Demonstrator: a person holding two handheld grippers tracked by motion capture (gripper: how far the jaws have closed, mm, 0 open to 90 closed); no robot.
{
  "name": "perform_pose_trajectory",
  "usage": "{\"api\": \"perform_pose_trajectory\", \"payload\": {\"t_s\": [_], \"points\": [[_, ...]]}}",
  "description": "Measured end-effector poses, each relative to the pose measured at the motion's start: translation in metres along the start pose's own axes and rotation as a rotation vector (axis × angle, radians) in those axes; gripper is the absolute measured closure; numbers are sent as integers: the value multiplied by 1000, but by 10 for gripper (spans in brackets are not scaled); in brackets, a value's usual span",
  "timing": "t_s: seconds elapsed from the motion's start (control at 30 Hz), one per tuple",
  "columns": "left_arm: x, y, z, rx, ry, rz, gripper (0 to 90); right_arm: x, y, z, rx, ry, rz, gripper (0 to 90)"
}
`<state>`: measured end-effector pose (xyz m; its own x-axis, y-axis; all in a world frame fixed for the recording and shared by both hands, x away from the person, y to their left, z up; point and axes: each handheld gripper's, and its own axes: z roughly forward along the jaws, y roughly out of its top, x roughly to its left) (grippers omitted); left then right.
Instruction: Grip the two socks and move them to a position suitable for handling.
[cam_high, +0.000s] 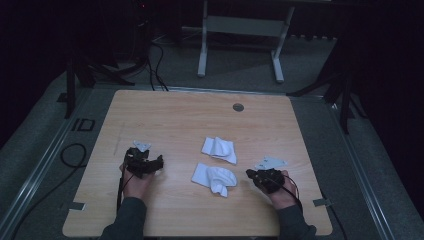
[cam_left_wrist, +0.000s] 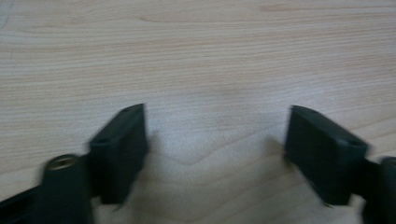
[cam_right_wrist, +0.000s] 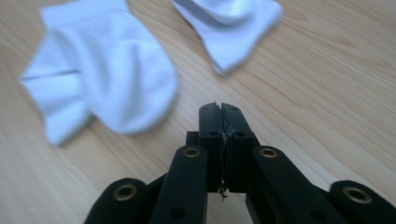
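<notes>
High view: two white socks, near sock (cam_high: 215, 178) and far sock (cam_high: 219, 149), lie mid-surface (cam_high: 165, 115) between both grippers. Left gripper view: left gripper (cam_left_wrist: 215, 154) gapes wide over bare wood. Right gripper view: right gripper (cam_right_wrist: 223, 140) is clamped empty; approaching like that, I reckon it just shoves the near sock.

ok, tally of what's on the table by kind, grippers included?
White socks: 2, the near sock and the far sock
Hand-held grippers: 2, the left gripper with jaws apart and the right gripper with jaws closed
Total: 4
</notes>
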<state>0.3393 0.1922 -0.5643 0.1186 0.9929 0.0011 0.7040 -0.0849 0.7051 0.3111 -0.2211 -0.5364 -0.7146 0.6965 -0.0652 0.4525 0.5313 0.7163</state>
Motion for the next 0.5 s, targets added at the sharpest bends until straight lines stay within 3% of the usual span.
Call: {"api": "perform_pose_trajectory", "payload": {"t_s": [0.13, 0.33, 0.37, 0.5], "points": [[1, 0, -3, 10, -3, 7, 427, 9, 6, 4, -6, 25, -14, 891], [1, 0, -7, 21, -18, 21, 541, 23, 12, 14, 10, 61, -39, 891], [0, 0, -8, 28, -25, 26, 541, 25, 12, 16, 15, 64, -45, 891], [-4, 0, -12, 7, -60, 43, 691, 30, 11, 24, 43, 72, -57, 891]]}}
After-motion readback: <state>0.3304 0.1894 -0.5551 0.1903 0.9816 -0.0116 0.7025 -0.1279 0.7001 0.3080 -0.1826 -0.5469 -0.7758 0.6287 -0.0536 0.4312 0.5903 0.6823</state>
